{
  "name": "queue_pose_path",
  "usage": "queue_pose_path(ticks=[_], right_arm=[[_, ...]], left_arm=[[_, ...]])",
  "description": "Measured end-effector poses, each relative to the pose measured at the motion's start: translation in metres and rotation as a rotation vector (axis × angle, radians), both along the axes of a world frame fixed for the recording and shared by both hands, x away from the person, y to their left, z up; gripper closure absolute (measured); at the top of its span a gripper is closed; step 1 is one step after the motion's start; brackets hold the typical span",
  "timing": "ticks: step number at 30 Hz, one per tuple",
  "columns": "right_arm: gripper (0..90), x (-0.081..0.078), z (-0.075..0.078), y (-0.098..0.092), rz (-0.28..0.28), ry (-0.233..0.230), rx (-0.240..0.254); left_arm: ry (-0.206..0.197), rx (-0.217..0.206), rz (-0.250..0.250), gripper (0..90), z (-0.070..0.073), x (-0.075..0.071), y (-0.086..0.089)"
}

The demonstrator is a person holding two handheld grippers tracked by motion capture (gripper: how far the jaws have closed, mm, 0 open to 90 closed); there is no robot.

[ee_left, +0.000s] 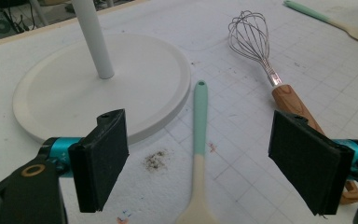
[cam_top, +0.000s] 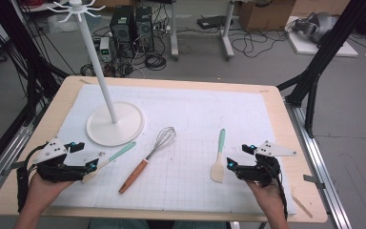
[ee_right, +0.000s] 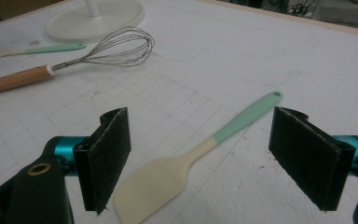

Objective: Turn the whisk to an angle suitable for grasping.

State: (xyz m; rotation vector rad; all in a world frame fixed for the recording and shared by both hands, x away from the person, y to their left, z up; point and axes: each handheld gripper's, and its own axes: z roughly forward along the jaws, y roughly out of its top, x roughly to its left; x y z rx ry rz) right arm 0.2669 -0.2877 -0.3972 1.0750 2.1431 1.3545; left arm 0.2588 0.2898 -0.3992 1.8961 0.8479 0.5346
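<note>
Both hand-held grippers, left (cam_top: 91, 165) and right (cam_top: 229, 163), gape wide, apparently empty, each facing a spatula (cam_top: 218, 156).

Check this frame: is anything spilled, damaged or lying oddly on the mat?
One thing: a small patch of dark crumbs lies on the white mat, between the stand's round base and the left spatula. The utensils lie flat and look intact.

On the wooden worktop (cam_top: 276, 102) lies a white gridded mat (cam_top: 205, 119). A white hook stand (cam_top: 114, 125) stands at its rear left. Before it, left to right, lie a mint-handled spoon (cam_top: 116, 155), a wooden-handled wire whisk (cam_top: 147, 160) and a mint-handled cream spatula (cam_top: 218, 157).
</note>
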Motion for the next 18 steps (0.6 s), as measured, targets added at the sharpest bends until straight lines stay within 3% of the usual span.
queue_pose_path(ticks=[18], right_arm=[[20.0,-0.0013,0.0,0.0012,-0.002,0.001,0.0]], left_arm=[[-0.002,-0.008,-0.005,20.1,0.0005,-0.0024,-0.0006]])
